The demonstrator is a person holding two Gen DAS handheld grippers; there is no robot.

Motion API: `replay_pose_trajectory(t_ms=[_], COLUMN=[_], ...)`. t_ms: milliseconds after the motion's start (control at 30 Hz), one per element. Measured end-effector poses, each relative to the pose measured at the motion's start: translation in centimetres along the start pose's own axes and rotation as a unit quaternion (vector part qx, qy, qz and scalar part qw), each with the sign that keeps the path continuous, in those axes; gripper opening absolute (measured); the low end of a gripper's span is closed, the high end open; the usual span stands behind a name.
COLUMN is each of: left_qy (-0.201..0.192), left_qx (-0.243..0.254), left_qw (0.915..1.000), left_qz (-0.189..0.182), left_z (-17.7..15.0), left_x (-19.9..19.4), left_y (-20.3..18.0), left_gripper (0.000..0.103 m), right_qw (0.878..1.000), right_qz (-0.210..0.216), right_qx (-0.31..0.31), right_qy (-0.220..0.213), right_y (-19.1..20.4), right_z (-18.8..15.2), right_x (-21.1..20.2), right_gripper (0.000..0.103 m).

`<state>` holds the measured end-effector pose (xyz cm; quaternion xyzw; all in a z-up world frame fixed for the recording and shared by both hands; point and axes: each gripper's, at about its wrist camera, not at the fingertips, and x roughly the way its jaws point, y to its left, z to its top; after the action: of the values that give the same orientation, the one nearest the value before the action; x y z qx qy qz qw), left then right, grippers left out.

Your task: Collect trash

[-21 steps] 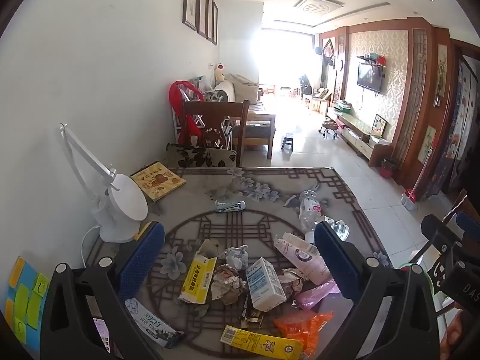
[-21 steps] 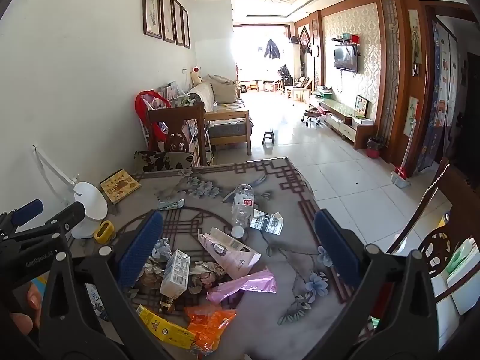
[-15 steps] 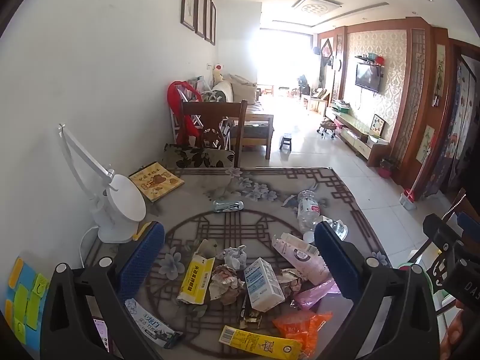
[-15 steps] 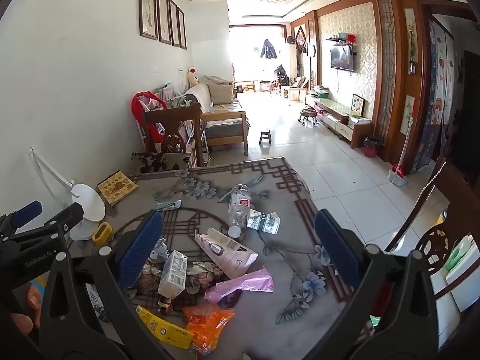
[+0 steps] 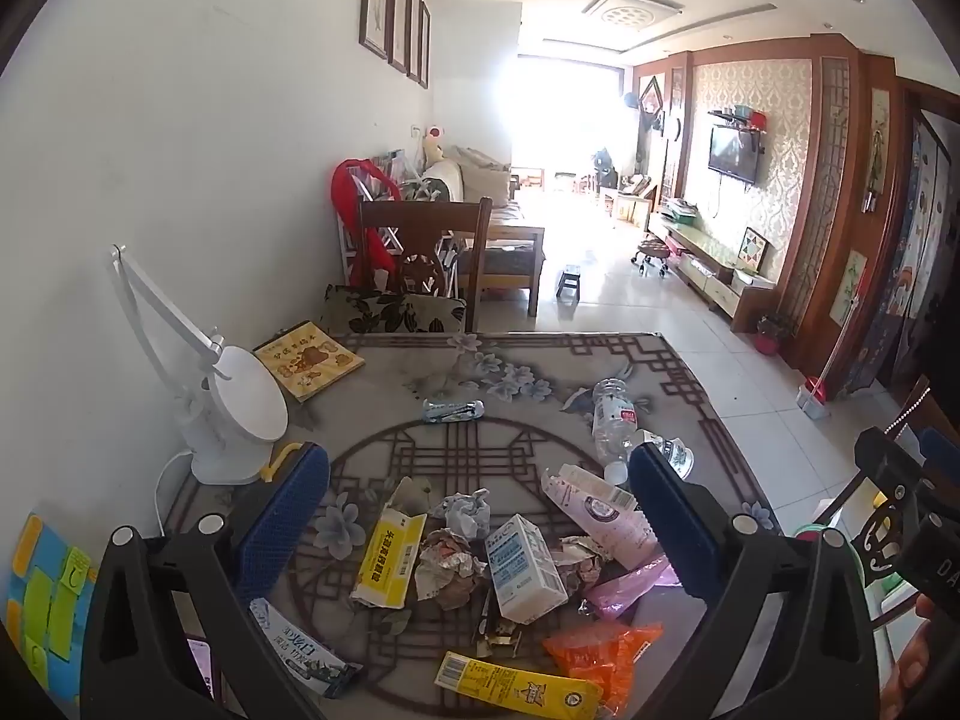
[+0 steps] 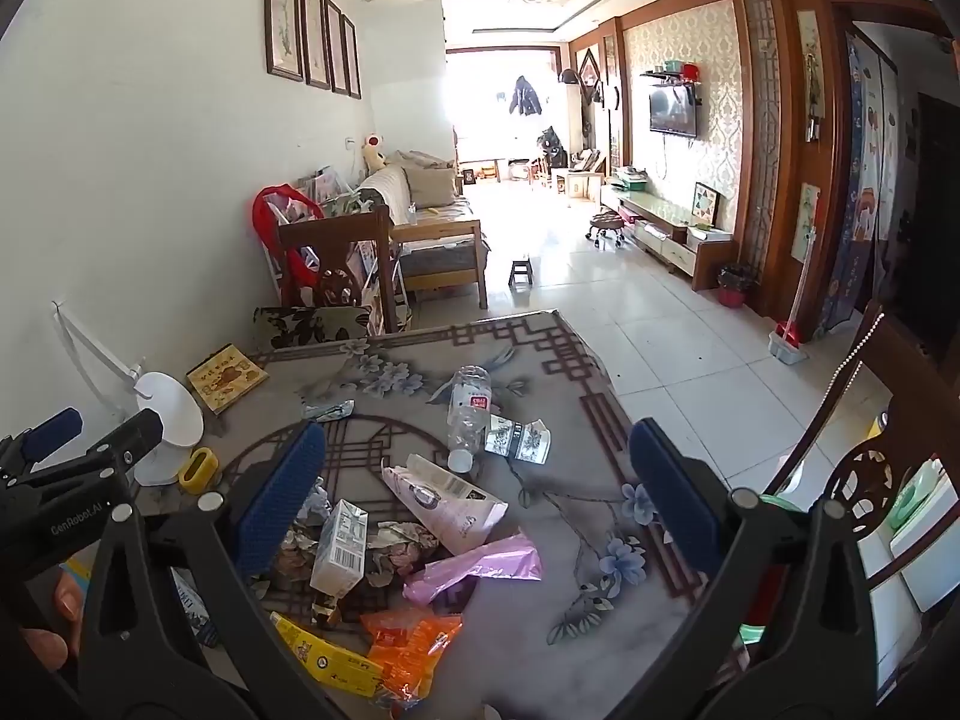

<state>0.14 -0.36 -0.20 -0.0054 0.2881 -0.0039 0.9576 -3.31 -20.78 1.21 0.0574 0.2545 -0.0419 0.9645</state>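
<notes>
Both tongs are spread wide with nothing between the jaws: the left gripper (image 5: 480, 516) hangs over the near edge of the table (image 5: 672, 372), and the right gripper (image 6: 477, 495) hovers just beside it, angled down at the same heap. The trash sits bunched toward the near edge: a white milk carton (image 5: 525, 567) lies against crumpled paper (image 5: 447, 567), a yellow box (image 5: 390, 558) to their left, a pink pouch (image 5: 600, 510) and pink plastic bag (image 6: 474, 567) to the right, orange wrapper (image 5: 600, 654) and long yellow packet (image 5: 516, 687) nearest the edge. Farther toward the middle lie a clear plastic bottle (image 6: 468, 414) and, alone, a small wrapper (image 5: 453, 410). At the far left corner stand a white desk lamp (image 5: 240, 420) and a book (image 5: 309, 360), not rubbish. I judge the risk to be the crowding: closing on one piece may drag neighbours off the near edge, the bottle may roll, and the two tongs may collide
</notes>
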Motion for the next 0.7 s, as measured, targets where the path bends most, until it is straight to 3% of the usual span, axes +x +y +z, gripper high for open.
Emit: replay_pose_trajectory(t_ms=[700], left_qy=[0.005], left_qx=[-0.002], left_qw=[1.0000], left_qz=[0.003], left_z=[-0.26], left_x=[0.54], left_y=[0.06], left_gripper=[0.095], right_qw=[1.000], right_qz=[0.002], right_qx=[0.000], right_qy=[0.005], right_y=[-0.08], right_z=[0.16], right_x=[0.77], right_gripper=[0.100])
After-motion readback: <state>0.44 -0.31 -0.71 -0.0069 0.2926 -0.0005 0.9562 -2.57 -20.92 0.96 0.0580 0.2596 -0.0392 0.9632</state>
